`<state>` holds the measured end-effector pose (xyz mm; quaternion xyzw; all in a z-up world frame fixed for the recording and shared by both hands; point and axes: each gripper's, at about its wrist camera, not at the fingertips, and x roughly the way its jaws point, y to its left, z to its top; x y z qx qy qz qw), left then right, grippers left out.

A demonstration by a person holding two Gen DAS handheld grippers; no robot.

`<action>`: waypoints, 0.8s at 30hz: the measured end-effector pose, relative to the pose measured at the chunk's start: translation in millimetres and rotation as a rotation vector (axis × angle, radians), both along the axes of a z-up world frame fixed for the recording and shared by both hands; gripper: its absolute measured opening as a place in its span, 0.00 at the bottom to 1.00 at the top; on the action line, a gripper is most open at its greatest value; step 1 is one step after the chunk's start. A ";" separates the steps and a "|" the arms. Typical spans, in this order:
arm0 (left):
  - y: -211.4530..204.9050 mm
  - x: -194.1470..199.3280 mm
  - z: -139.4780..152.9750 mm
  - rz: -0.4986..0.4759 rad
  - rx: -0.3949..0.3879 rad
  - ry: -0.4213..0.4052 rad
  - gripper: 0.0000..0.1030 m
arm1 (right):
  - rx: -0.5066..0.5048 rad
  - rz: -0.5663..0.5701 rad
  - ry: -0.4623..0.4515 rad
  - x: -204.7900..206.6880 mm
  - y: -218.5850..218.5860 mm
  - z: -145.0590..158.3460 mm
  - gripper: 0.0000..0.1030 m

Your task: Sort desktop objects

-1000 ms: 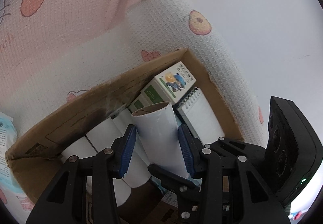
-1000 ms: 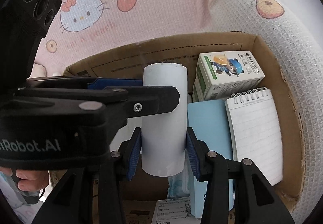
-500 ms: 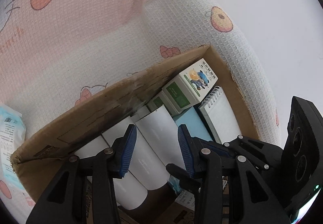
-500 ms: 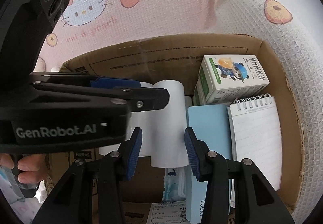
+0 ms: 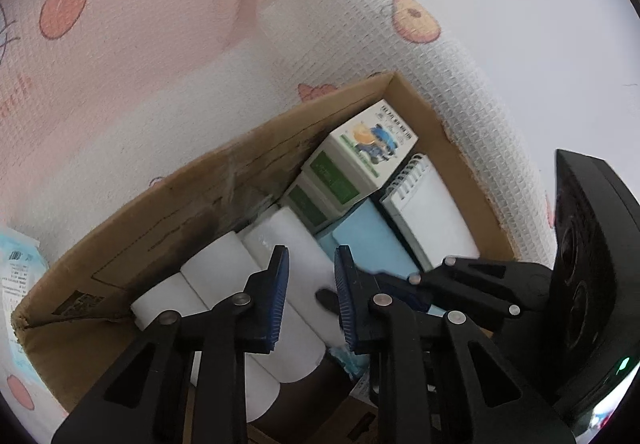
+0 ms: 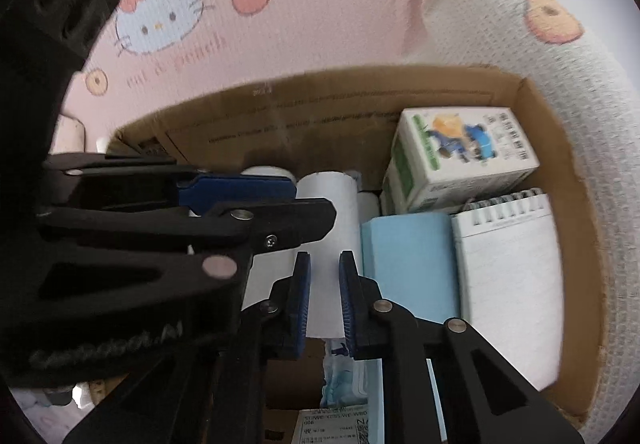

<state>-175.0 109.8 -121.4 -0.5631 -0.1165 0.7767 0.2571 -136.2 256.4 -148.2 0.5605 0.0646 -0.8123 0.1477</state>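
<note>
A cardboard box [image 5: 168, 228] [image 6: 320, 112] holds white paper rolls [image 5: 224, 268], a blue notebook [image 6: 408, 256], a spiral notepad [image 6: 512, 264] and a green-and-white cartoon carton [image 6: 460, 152]. The roll just laid down [image 6: 332, 212] [image 5: 296, 244] lies in the box beside the other rolls. My left gripper [image 5: 310, 292] hovers above it, jaws apart and empty. My right gripper [image 6: 323, 300] is above the same roll's near end, jaws narrowed with a small gap, holding nothing. The left gripper's body [image 6: 160, 236] fills the left of the right wrist view.
The box sits on pink and white waffle bedding with cartoon prints [image 6: 160, 20]. A white fabric roll [image 5: 440, 56] borders the box's right side. A blue-white packet [image 5: 16, 272] lies outside the box at left. A printed label [image 6: 336, 428] lies at the box's near end.
Both grippers let go of the white roll, which dropped into the box beside the other rolls. Both grippers lifted back, and the right jaws have narrowed.
</note>
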 end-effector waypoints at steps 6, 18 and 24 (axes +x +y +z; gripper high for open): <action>-10.0 -7.1 -10.3 0.027 0.031 -0.068 0.25 | -0.005 0.004 0.022 -4.4 -3.8 6.2 0.11; 9.2 5.1 3.0 -0.072 -0.056 0.036 0.12 | 0.021 -0.006 -0.075 45.5 6.1 13.1 0.12; 10.2 3.1 -3.8 -0.094 -0.098 -0.016 0.12 | 0.022 -0.026 -0.106 41.9 1.9 6.6 0.11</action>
